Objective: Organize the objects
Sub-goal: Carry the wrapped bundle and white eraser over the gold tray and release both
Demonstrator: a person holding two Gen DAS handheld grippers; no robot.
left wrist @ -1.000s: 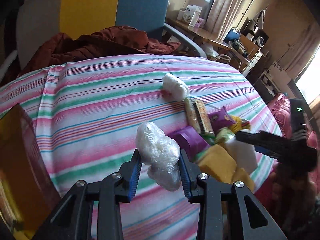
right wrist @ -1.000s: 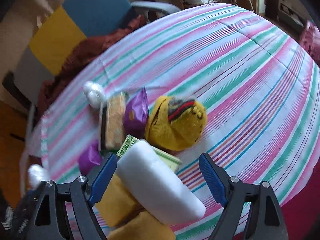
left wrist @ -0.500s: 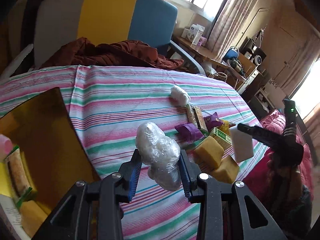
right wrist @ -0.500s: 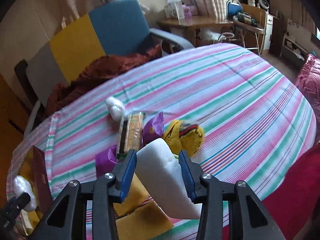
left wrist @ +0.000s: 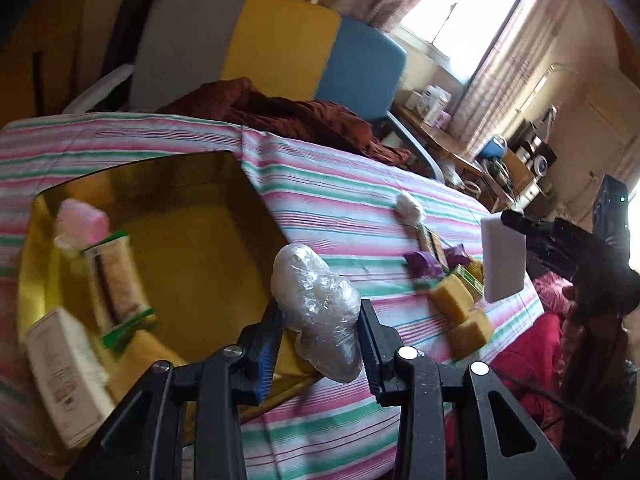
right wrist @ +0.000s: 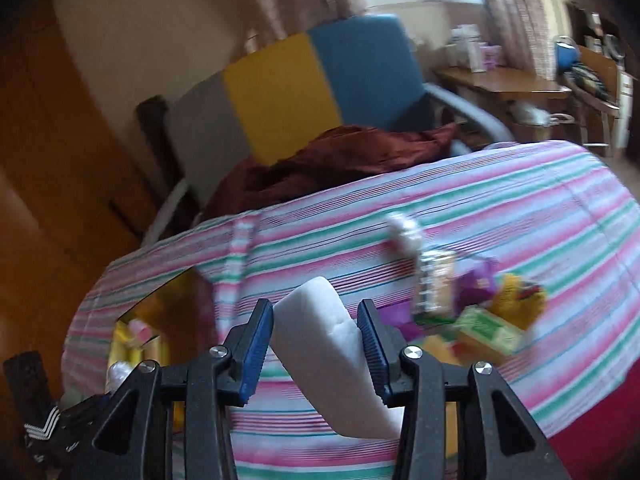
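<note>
Both grippers loaded, the gold box not yet reached

Nearest, the left gripper pinches a plastic-wrapped white bundle hanging over the near corner of the gold box, which lies toward 10 o'clock; slippery film could let it slide out short of the box. The right gripper clamps a white sponge block by one end, so it may pivot loose. Farther off at 2 o'clock, the remaining snack packets wait on the striped tablecloth.
</note>
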